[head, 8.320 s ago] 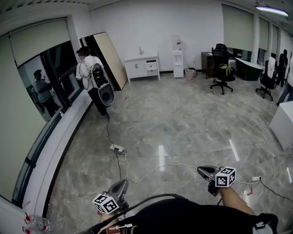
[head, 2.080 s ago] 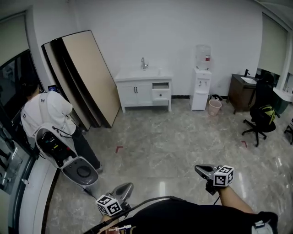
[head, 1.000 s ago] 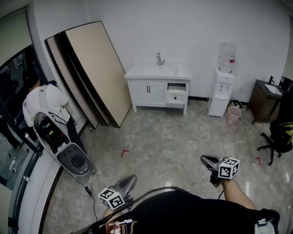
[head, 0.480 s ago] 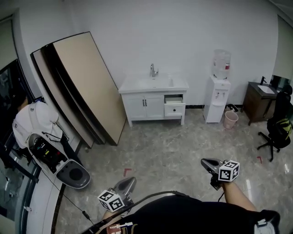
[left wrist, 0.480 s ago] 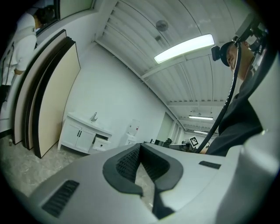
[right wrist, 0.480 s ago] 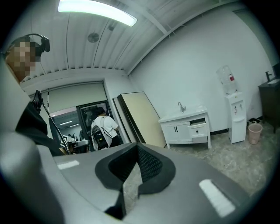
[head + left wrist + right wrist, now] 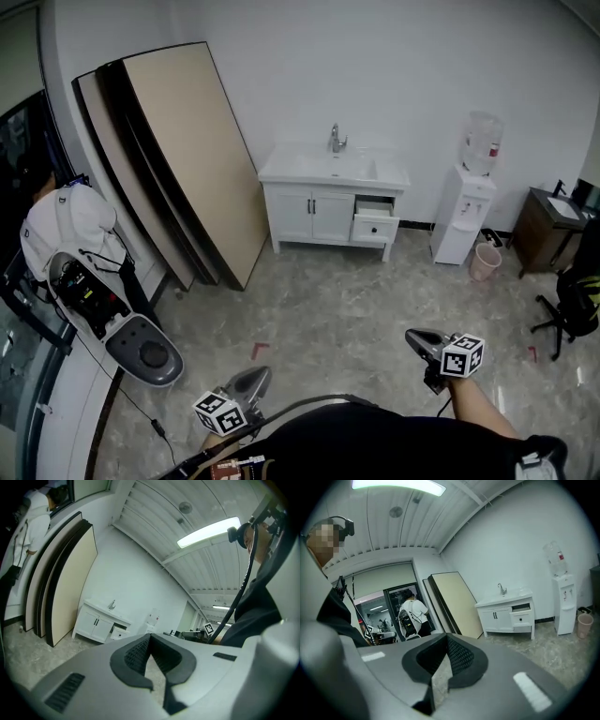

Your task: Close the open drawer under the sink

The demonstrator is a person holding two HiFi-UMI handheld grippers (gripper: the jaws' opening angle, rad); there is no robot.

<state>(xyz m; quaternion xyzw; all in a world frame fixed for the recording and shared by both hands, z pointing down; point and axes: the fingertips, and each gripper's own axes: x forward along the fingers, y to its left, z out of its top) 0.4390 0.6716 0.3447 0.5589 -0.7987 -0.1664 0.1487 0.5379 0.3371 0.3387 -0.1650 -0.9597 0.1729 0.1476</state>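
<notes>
A white sink cabinet (image 7: 319,208) with a tap stands against the far wall, several steps ahead across the marble floor. Its upper right drawer (image 7: 376,208) is pulled out. The left gripper view shows the cabinet (image 7: 96,623) and drawer (image 7: 119,630) small at the left. In the right gripper view the cabinet (image 7: 499,616) and drawer (image 7: 520,608) sit at the right. My left gripper (image 7: 261,373) and right gripper (image 7: 411,335) are held low in front of me, far from the drawer. Both are shut with nothing between the jaws, as the left gripper (image 7: 149,637) and right gripper (image 7: 446,637) show up close.
Large boards (image 7: 178,150) lean on the wall left of the cabinet. A water dispenser (image 7: 467,214) and a pink bin (image 7: 486,262) stand to its right, with a dark desk (image 7: 542,220) and chair (image 7: 579,314) beyond. A person (image 7: 70,230) carrying gear stands at the left.
I have walked nearer to the cabinet, which now looks larger and sits further right in the head view. Both grippers stay shut and low in front of me.
</notes>
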